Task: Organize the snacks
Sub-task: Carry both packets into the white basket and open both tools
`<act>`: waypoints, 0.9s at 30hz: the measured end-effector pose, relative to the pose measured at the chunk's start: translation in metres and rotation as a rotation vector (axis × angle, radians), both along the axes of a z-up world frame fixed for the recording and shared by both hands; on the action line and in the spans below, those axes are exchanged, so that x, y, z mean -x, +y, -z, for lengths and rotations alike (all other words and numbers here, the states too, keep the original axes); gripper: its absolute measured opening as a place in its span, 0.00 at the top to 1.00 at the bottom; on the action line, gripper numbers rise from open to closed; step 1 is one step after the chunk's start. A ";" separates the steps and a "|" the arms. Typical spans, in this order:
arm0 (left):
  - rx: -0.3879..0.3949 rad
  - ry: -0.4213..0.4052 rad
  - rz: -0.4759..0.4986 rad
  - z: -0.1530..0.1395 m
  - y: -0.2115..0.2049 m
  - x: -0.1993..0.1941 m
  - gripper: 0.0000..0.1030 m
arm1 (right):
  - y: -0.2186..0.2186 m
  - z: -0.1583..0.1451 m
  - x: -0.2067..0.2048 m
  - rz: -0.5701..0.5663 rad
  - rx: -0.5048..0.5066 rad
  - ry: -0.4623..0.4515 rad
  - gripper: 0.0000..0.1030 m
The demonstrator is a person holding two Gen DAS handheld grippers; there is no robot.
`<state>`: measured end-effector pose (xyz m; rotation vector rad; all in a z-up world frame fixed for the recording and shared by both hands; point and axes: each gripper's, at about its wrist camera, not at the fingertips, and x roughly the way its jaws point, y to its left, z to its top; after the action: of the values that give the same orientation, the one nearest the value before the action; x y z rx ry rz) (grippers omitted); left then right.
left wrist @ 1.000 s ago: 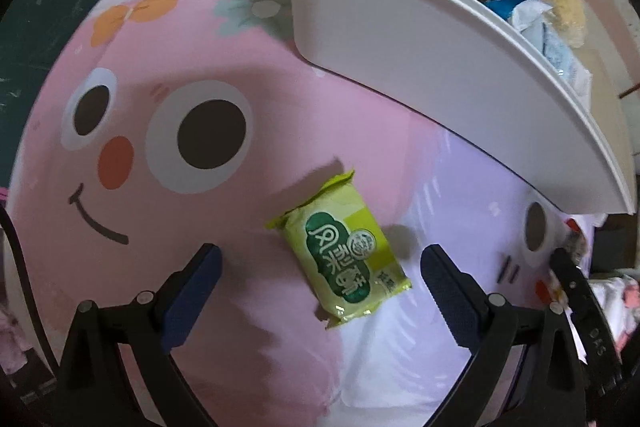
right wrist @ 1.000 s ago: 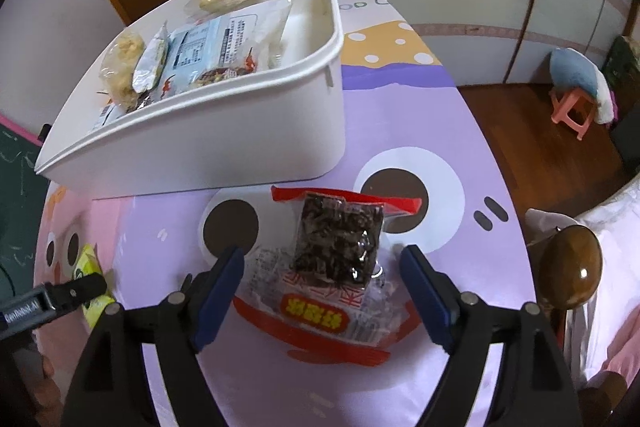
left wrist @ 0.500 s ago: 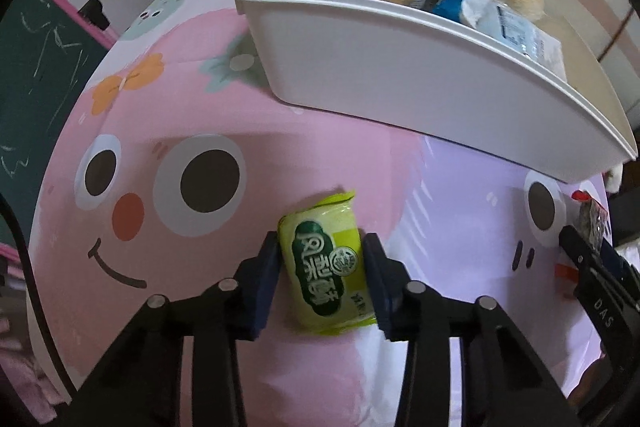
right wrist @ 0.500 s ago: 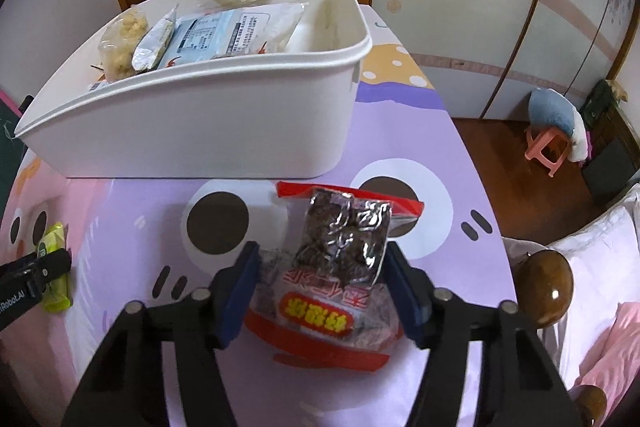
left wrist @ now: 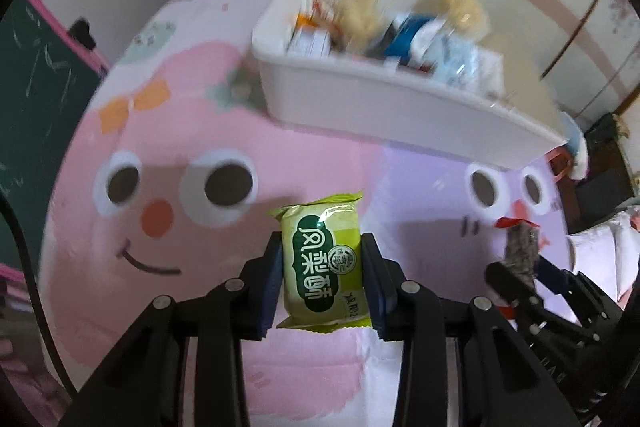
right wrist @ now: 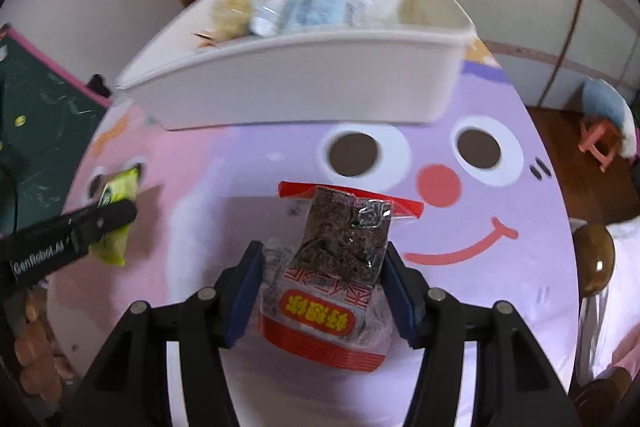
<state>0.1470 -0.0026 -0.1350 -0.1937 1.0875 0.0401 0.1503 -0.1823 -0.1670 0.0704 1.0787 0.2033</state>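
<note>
Pink and purple cartoon faces cover the counter (left wrist: 168, 367), which carries a white bin (left wrist: 384, 107) at its far edge. Left tool (left wrist: 322, 283) is clenched on the green pack (left wrist: 322, 267), pads pressing both long sides, the pack clear of the cloth. Right tool (right wrist: 322, 291) grips the red-edged packet (right wrist: 332, 279) of dark snack by its sides; the film bulges between the pads.

Both carries likely end in the bin, at 12 o'clock from each tool. To do it well, raise each snack above the near wall before crossing, then let go over a gap. The bin is already crowded with bags (right wrist: 316, 13), more so at its left end, so the right end looks the easier drop. The tools sit close, each at the other's 3 or 9 o'clock, so cross one at a time.
</note>
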 end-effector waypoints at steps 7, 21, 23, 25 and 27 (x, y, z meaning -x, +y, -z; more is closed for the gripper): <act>-0.049 -0.187 0.077 -0.093 0.012 -0.016 0.66 | 0.015 -0.093 -0.003 -0.047 -0.020 -0.197 0.44; -0.156 -0.384 0.118 -0.217 0.006 -0.111 0.66 | 0.021 -0.255 -0.079 0.008 0.074 -0.572 0.44; -0.155 -0.369 0.122 -0.214 0.004 -0.129 0.66 | 0.018 -0.256 -0.096 0.024 0.065 -0.560 0.44; -0.168 -0.356 0.120 -0.207 0.002 -0.146 0.66 | 0.017 -0.251 -0.115 0.041 0.069 -0.544 0.44; -0.174 -0.340 0.124 -0.197 0.000 -0.162 0.66 | 0.014 -0.243 -0.129 0.053 0.078 -0.525 0.44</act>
<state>0.3088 -0.0031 0.0621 0.0243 0.7508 -0.0091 0.2793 -0.1682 0.0765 -0.0252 0.5602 0.1211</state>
